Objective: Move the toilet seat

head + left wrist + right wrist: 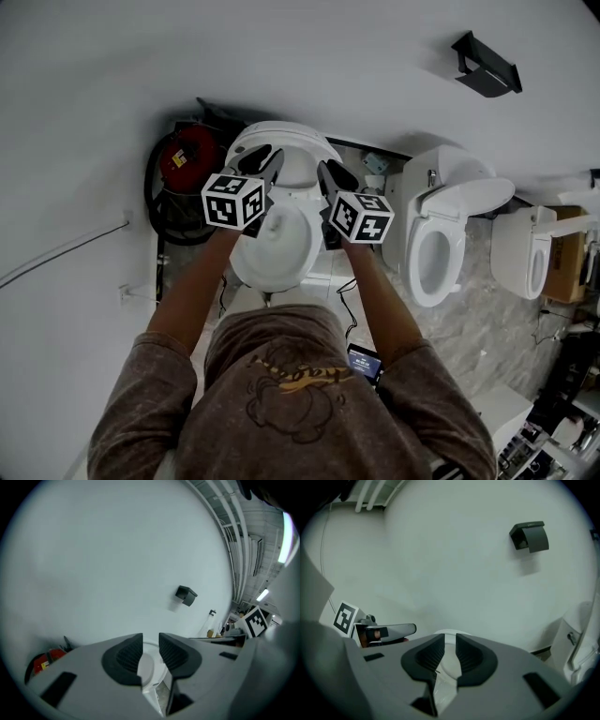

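Far left, tucked against the wall: a red canister [187, 157] ringed by black hose, well apart from the work and no hindrance to it.

Just right of that, the left gripper [265, 161], reaching out over the bowl [277, 251] toward the far wall. Jaws narrowed onto the left side of the toilet seat [292, 141], with white plastic filling the gap from pad to pad in the left gripper view; read as a grip, though a light one.

In the middle, the toilet seat itself: raised at the far end of the toilet, near the wall, above the bowl.

Next, the right gripper [335, 176], level with its partner on the seat's right side. Jaws drawn closer still, pinching the white edge between the ribbed pads.

Probably held on both sides to keep the swing even and spare the hinge any twist. Seemingly mid-move, neither fully up nor down. Matched pace needed from both hands; smooth plastic in narrow pads, so some risk of a slip.

Further right, a second toilet [441, 234] and a third toilet [530, 248], both untouched. High on the far wall, a black holder [486, 64].
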`<state>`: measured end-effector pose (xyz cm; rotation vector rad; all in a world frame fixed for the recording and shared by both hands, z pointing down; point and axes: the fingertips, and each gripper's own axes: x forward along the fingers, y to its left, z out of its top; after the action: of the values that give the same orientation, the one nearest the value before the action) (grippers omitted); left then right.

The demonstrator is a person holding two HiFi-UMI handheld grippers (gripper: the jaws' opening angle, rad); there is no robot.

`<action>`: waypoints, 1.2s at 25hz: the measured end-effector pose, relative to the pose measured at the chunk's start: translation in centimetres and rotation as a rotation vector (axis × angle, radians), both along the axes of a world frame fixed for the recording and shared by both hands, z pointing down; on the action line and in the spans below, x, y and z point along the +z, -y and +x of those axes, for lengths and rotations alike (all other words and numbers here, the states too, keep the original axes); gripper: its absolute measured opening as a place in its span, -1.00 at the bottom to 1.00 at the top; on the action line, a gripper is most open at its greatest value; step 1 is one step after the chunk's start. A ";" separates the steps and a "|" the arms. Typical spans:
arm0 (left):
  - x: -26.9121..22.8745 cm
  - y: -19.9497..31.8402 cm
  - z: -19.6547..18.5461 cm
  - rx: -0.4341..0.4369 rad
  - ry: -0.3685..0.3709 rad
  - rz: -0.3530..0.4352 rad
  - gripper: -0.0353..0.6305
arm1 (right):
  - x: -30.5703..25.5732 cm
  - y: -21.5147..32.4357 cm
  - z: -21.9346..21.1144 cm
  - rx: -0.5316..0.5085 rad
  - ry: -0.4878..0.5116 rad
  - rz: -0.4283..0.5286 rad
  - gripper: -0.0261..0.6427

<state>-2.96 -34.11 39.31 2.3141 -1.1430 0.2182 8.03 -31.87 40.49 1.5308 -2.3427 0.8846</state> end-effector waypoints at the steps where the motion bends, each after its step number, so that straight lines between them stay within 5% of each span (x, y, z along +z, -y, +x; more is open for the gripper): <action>1: -1.0 -0.5 -0.2 -0.001 -0.003 0.017 -0.56 | -1.1 -0.4 -0.1 -0.004 0.000 0.022 -0.70; 15: -12.9 -9.6 -4.0 0.036 -0.056 0.188 -0.56 | -13.2 -8.2 -1.5 -0.094 -0.074 0.247 -0.71; 30: -13.1 -16.7 -9.0 -0.086 0.011 0.338 -0.64 | -14.5 -16.8 -1.1 -0.025 -0.172 0.372 -0.83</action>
<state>-11.97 -17.44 26.21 2.5460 -1.3706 0.0049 6.93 -15.04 26.03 1.6270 -2.4877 0.3032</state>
